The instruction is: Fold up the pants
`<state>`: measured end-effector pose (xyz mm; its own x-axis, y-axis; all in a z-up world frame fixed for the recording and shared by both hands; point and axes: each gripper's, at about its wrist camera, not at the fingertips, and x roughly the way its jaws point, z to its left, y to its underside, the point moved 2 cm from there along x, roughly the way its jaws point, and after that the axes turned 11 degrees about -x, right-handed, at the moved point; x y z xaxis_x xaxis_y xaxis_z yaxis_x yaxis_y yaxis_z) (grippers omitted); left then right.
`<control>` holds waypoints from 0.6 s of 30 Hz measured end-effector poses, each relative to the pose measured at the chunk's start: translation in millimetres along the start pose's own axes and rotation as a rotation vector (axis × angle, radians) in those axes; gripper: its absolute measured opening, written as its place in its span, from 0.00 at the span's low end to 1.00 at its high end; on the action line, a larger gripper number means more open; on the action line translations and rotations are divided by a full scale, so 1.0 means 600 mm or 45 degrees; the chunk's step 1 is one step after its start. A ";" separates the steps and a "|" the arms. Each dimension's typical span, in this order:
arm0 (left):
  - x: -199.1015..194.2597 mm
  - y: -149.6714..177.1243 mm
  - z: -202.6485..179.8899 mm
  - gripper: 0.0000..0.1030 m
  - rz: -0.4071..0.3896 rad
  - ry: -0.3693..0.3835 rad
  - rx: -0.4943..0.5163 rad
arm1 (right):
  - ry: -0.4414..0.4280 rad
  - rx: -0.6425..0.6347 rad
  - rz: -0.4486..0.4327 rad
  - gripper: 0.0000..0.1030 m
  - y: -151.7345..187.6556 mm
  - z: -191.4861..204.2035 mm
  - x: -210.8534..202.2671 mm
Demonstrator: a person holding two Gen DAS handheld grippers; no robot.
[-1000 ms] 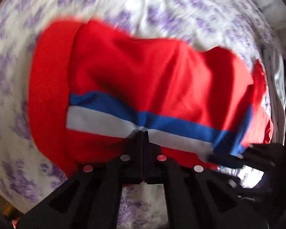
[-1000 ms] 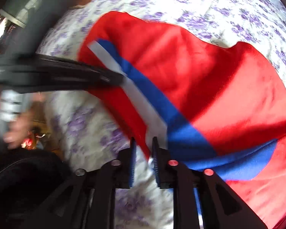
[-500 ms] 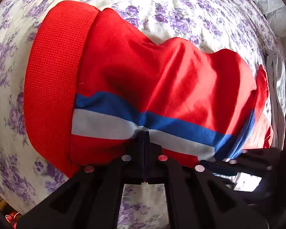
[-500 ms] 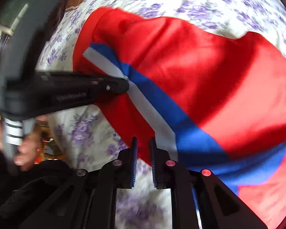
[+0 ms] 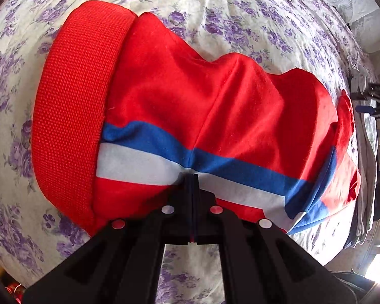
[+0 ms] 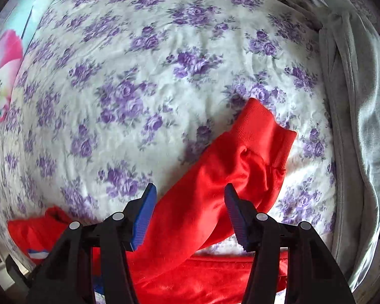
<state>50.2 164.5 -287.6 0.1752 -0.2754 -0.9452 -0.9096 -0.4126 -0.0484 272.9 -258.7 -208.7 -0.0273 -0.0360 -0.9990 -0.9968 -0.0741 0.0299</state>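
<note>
1. Bed (image 5: 240,12), covered by a white sheet printed with purple roses; we take it as our landmark. It carries every item below.

2. Red pants (image 5: 179,96), lying on the bed sheet in loose folds. A wide ribbed waistband (image 5: 76,116) forms one end. A blue stripe (image 5: 215,162) and a white stripe (image 5: 139,164) run side by side along the leg. In the right wrist view we see one leg stretched across the sheet, ending in a ribbed cuff (image 6: 263,126).

3. Grey cloth (image 6: 354,101), bunched along the bed's edge, beside the cuff but not touching it.

4. Pillow or cover with a pink flower print (image 6: 7,55), at the bed's far corner, well apart from the pants.

5. Left claw (image 5: 193,177), pinched tight on the pants at the white stripe.

6. Right claw (image 6: 190,212), spread wide, blue pads (image 6: 144,215) showing, above the red leg; it grips nothing.

Containers: we record none. Writing or labels: we can read none.
</note>
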 end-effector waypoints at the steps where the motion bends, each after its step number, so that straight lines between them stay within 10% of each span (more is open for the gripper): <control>1: -0.001 0.000 0.001 0.01 -0.002 0.003 -0.002 | 0.005 0.009 0.007 0.54 -0.009 -0.001 0.001; 10: -0.002 0.003 0.001 0.01 0.002 0.000 -0.009 | 0.172 0.088 0.178 0.53 -0.064 -0.006 0.086; 13: 0.001 0.000 -0.005 0.01 0.013 -0.004 -0.013 | 0.108 0.086 0.127 0.08 -0.056 -0.012 0.087; 18: 0.003 -0.006 -0.009 0.01 0.023 -0.007 -0.009 | -0.073 0.101 -0.074 0.06 -0.001 -0.055 0.001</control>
<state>55.6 160.5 -287.6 0.1567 -0.2779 -0.9478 -0.9099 -0.4138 -0.0291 276.2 -291.3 -208.4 0.0285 0.0235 -0.9993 -0.9996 0.0050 -0.0284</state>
